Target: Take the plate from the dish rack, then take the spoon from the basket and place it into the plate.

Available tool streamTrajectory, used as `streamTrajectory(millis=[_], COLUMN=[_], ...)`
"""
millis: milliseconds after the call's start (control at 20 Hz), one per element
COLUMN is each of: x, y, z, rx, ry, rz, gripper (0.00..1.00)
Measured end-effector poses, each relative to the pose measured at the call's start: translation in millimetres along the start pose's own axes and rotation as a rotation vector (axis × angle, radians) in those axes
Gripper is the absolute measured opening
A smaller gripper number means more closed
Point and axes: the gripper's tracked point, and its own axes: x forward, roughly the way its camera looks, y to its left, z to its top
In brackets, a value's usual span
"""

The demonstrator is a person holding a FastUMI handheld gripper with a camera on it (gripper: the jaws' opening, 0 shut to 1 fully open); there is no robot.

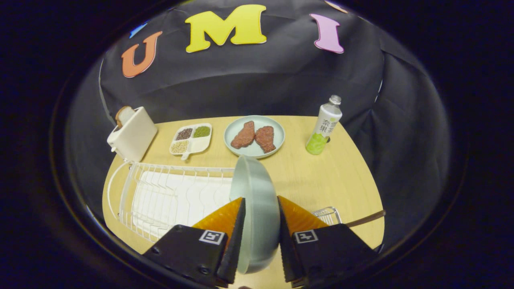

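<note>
With the fingers (pixel 259 224) pressed on both faces of the pale green plate (pixel 257 208), I hold it on edge, its rim running straight ahead. I judge the plate is out of the white dish rack (pixel 160 196), which lies just left; bare worktop (pixel 321 176) to the right seems the nearest spot to set it flat. A small wire basket (pixel 327 214) with a brown handle (pixel 365 218), likely the spoon, sits just right; farther off stand a plate of meat (pixel 254 136) and a bottle (pixel 323 126).
</note>
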Motion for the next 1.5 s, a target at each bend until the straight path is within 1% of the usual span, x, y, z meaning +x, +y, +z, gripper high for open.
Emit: streamTrajectory(millis=[100, 300, 500, 600, 700, 750, 950, 1100, 1200, 1350, 1500], x=[-1.9, -13.0, -21.6, -27.8, -40.2, -47.1, -73.4, -96.7, -114.6, -136.4, -140.1], y=[-3.7, -12.3, -9.8, -12.7, -8.7, -5.4, 14.4, 32.6, 44.7, 56.1, 66.2], z=[0.0, 6.7, 10.4, 16.7, 25.4, 27.9, 23.8, 6.7, -14.9, -52.6, -98.7], rx=[0.0, 0.002, -0.025, -0.055, -0.081, -0.098, -0.116, -0.106, -0.102, -0.088, -0.069], ry=[0.002, -0.024, -0.032, -0.047, -0.075, -0.093, -0.144, -0.168, -0.177, -0.191, -0.174], rz=[-0.04, -0.14, -0.196, -0.242, -0.267, -0.267, -0.203, -0.105, -0.027, 0.056, 0.125], gripper=[0.36, 0.31, 0.3, 0.3, 0.3, 0.3, 0.3, 0.3, 0.3, 0.3, 0.3])
